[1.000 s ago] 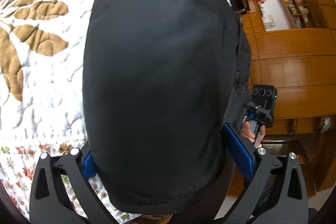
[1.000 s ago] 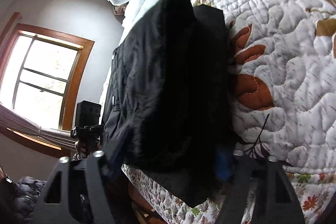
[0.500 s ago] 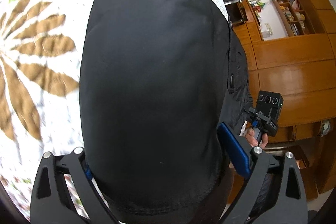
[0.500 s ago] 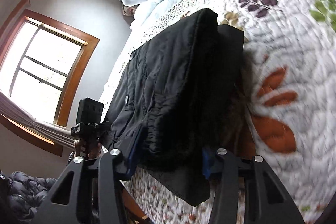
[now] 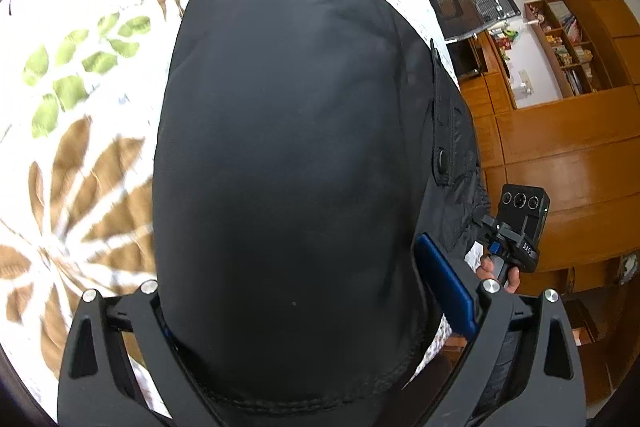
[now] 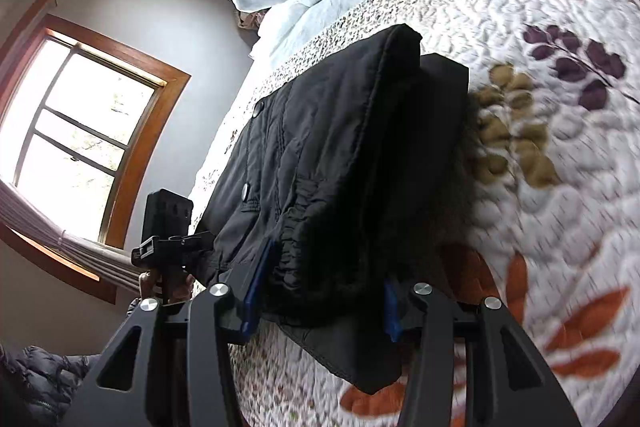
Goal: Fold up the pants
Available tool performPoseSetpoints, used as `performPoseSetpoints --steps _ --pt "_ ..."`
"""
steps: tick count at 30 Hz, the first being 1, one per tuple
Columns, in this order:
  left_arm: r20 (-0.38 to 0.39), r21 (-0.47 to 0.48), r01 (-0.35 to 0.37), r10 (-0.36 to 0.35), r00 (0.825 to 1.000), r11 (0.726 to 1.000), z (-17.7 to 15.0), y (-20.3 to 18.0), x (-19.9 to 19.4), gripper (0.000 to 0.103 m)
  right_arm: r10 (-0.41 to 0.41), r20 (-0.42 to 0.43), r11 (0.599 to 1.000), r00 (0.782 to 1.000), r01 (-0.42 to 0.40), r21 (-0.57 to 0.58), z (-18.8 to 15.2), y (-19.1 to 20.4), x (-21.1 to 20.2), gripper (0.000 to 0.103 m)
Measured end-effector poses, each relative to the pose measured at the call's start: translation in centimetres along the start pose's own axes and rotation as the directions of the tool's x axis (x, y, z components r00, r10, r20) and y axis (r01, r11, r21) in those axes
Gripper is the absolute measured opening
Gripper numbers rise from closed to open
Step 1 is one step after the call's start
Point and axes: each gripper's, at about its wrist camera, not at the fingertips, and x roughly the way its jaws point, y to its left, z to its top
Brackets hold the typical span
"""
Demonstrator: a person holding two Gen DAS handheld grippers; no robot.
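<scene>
Left wrist view: the black pants (image 5: pixel 288 147) lie folded over on the bed (image 5: pixel 80 107), with the left tool (image 5: pixel 312 315) and right tool (image 6: pixel 320 307) each gripping a thick end. I judge a fold is underway; next, lay the bundle flat and release.

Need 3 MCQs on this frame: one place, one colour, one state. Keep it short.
1. Where do the pants lie?
A. on the quilt
B. on the floor
C. on a chair

2. Colour of the pants?
A. grey
B. black
C. blue

3. The right tool is:
A. wide open, clear of cloth
B. out of view
C. shut on the pants

Key:
1 A, the floral quilt shows all round the fabric.
2 B, the cloth is black in both views.
3 C, gathered fabric sits between its blue pads; the left tool grips likewise.
</scene>
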Motion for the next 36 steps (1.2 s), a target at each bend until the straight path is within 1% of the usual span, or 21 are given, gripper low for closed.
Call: performPoseSetpoints --steps 4,10,12,17,21,23,27,30,36 --pt "0.017 -0.009 -0.003 0.003 1.0 1.0 0.7 0.7 -0.5 0.095 0.02 0.006 1.0 1.0 -0.02 0.01 1.1 -0.4 1.1 0.048" --pt "0.034 -0.01 -0.007 0.007 0.999 1.0 0.9 1.6 -1.0 0.095 0.044 0.007 0.999 0.999 -0.044 0.024 1.7 -1.0 2.2 0.048" --pt "0.039 -0.015 -0.006 0.007 0.999 1.0 0.9 2.0 -1.3 0.095 0.048 0.007 0.999 0.999 -0.048 0.024 0.7 -1.3 1.7 0.049" --pt "0.036 -0.007 -0.002 0.002 0.999 1.0 1.0 3.0 -1.8 0.095 0.062 0.006 0.997 0.998 -0.063 0.037 0.2 -1.6 1.9 0.05" --pt "0.05 0.005 0.001 -0.001 0.999 1.0 0.9 2.3 -1.5 0.095 0.084 0.01 0.995 0.996 -0.085 0.059 0.0 -2.1 2.0 0.051" --pt "0.055 0.007 0.004 -0.005 0.998 1.0 1.1 1.9 -1.3 0.096 0.095 0.011 0.993 0.995 -0.095 0.068 0.1 -2.4 2.1 0.052" --pt "0.06 0.012 0.013 -0.014 0.998 1.0 1.0 2.4 -1.6 0.096 0.121 0.006 0.988 0.993 -0.121 0.097 0.1 -3.0 2.5 0.06" --pt "0.063 0.014 0.017 -0.018 0.998 1.0 0.9 2.5 -1.8 0.096 0.131 0.007 0.985 0.991 -0.131 0.108 0.1 -3.2 2.6 0.064" --pt "0.075 0.013 0.005 -0.006 0.997 1.0 0.5 3.8 -2.6 0.096 0.133 0.014 0.985 0.991 -0.134 0.112 0.0 -3.2 2.3 0.066"
